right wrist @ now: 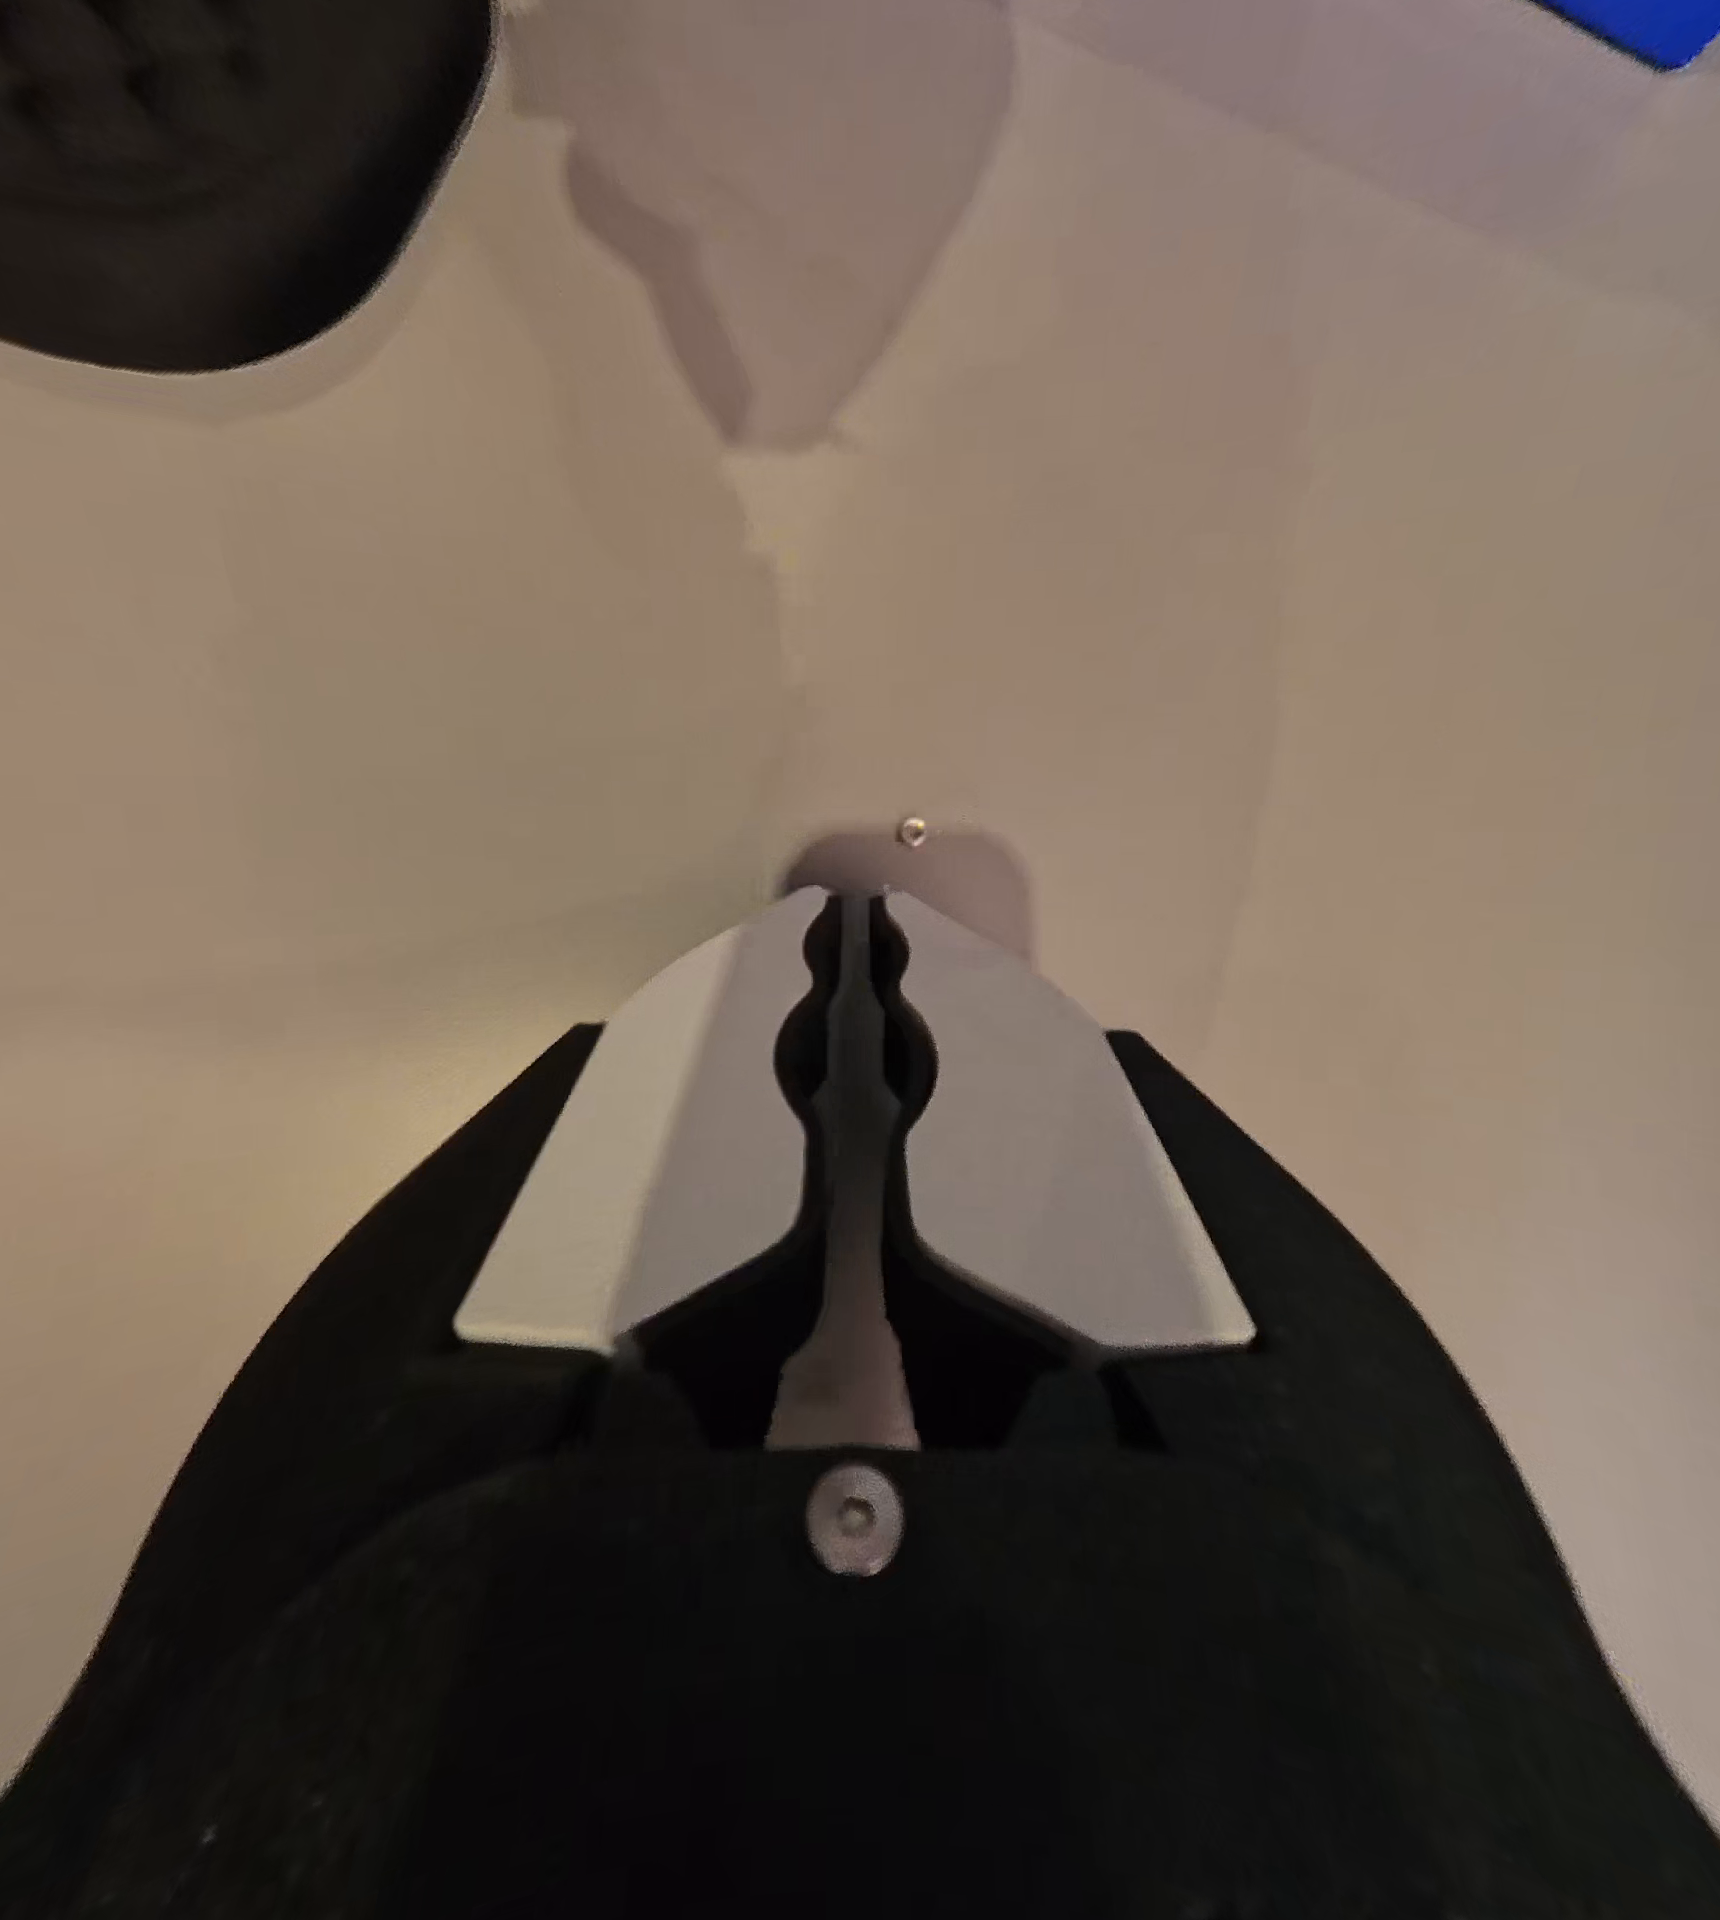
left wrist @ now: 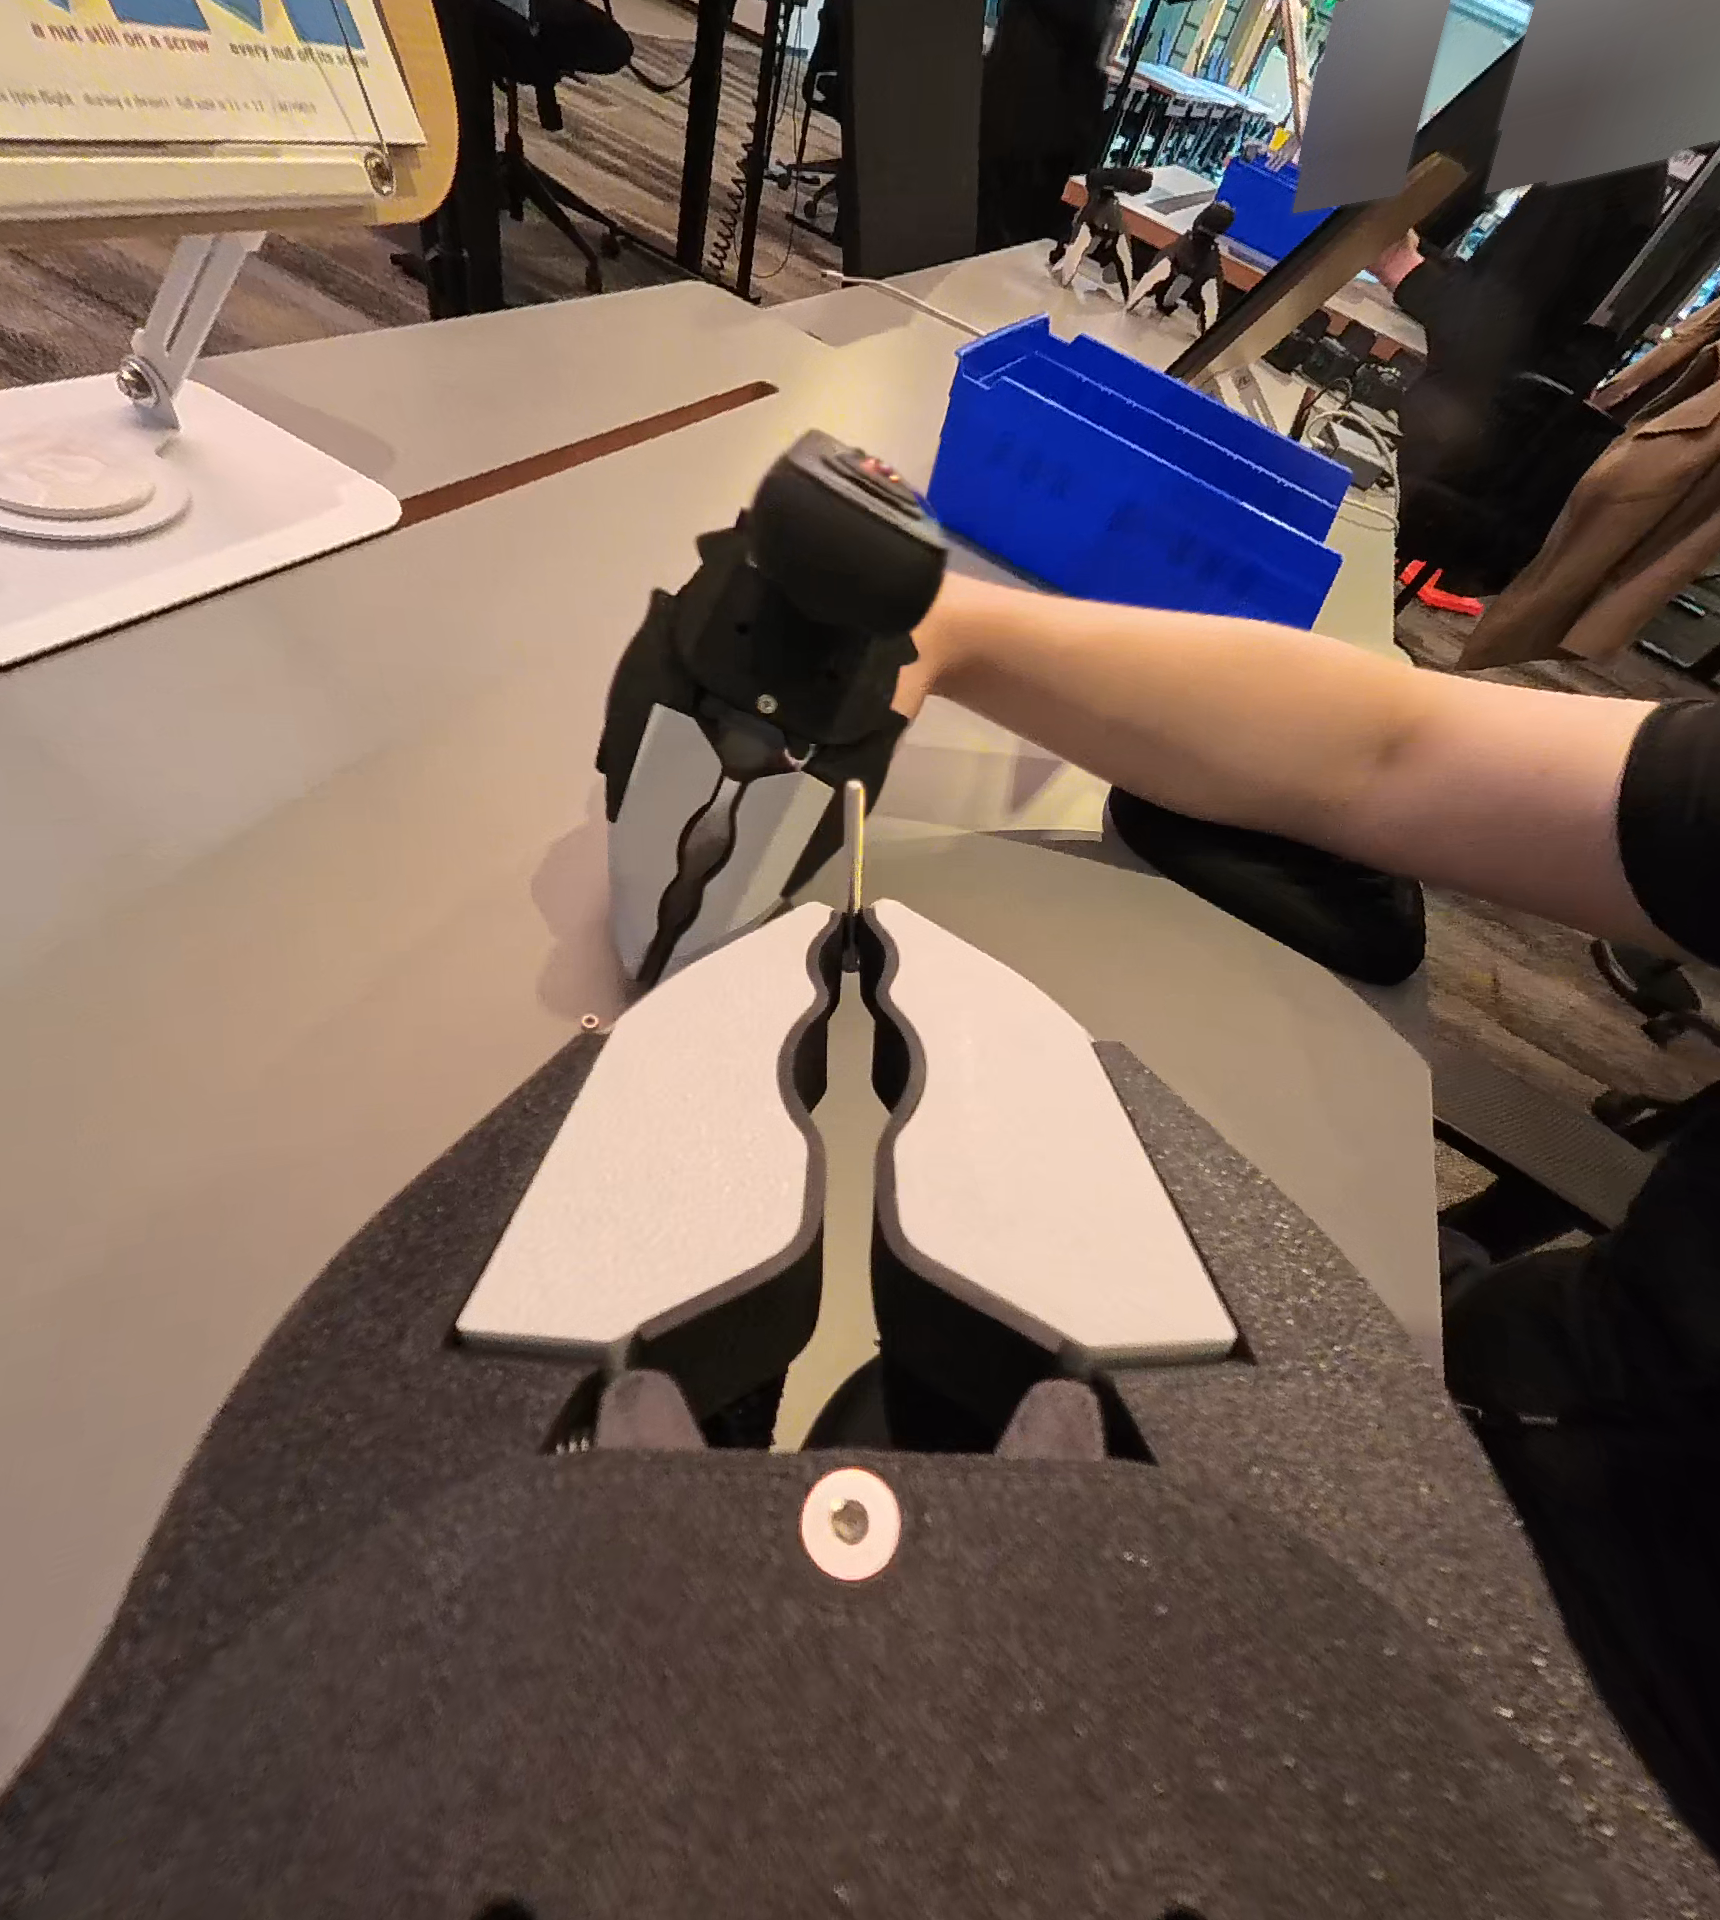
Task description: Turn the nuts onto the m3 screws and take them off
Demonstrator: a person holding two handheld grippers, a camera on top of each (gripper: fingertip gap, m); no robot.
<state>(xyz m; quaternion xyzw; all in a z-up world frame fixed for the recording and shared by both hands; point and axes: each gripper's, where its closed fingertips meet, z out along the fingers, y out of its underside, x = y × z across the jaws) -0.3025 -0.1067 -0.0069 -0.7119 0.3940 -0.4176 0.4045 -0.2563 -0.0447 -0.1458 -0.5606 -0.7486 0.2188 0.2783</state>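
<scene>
My left gripper [left wrist: 850, 928] is shut on a thin metal m3 screw [left wrist: 854, 847], which stands upright out of the fingertips. My right gripper [left wrist: 652, 968], held by a person's hand, points down at the grey table [left wrist: 212, 883] just left of the screw, with its tips on or near the surface. Its jaws are shut and seem empty. A small silver nut [left wrist: 588, 1022] lies loose on the table beside those tips. In the right wrist view the nut [right wrist: 912, 830] lies just past and slightly right of the right gripper [right wrist: 851, 900].
A blue plastic bin [left wrist: 1136, 488] stands at the back right, and its corner shows in the right wrist view [right wrist: 1666, 26]. A black padded rest [left wrist: 1271, 894] lies right of the grippers and shows in the right wrist view [right wrist: 160, 177]. A white stand base [left wrist: 108, 540] sits at the far left. Left tips to right tips: about 15 centimeters.
</scene>
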